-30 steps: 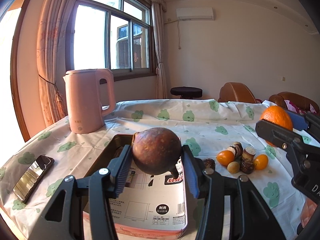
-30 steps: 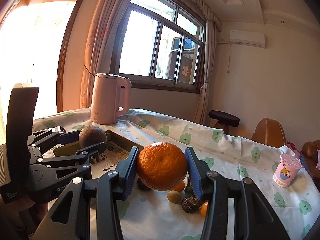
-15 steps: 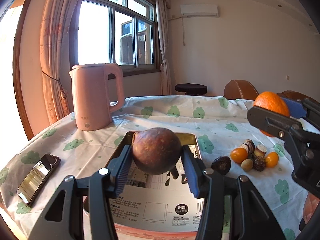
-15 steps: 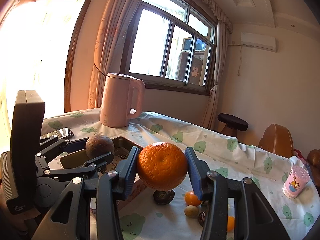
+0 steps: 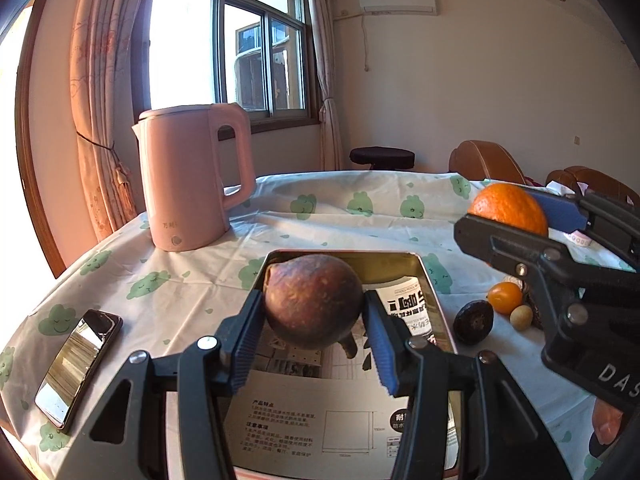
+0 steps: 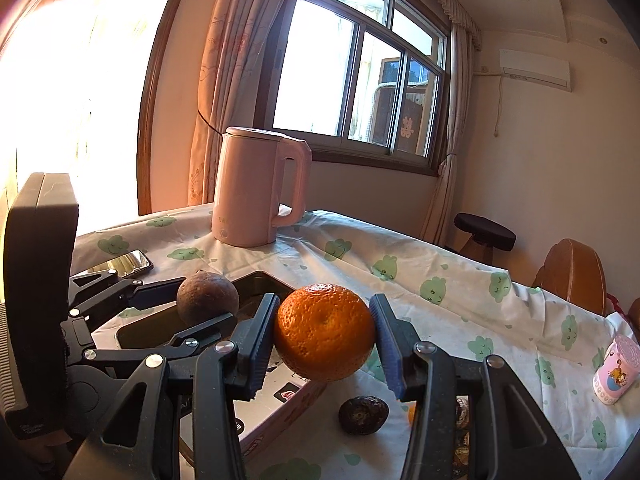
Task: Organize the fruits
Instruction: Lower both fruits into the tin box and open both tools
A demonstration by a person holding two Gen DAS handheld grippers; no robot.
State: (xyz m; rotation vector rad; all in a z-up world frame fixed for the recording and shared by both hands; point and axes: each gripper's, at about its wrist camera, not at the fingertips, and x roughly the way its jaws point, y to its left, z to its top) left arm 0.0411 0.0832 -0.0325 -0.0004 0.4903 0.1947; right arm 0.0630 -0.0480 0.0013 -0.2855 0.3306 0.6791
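Two fruits ride clamped in my jaws, round brown fruit (image 5: pixel 314 300) left, dimpled orange (image 6: pixel 324 332) right, both over the paper-lined metal tray (image 5: pixel 424 276); I should lower each before releasing.

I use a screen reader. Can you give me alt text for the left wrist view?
The left hand-held gripper holds a round brown fruit over an open tin box on a table with a pink kettle and a phone. At right, the right hand-held gripper holds an orange above small fruits.
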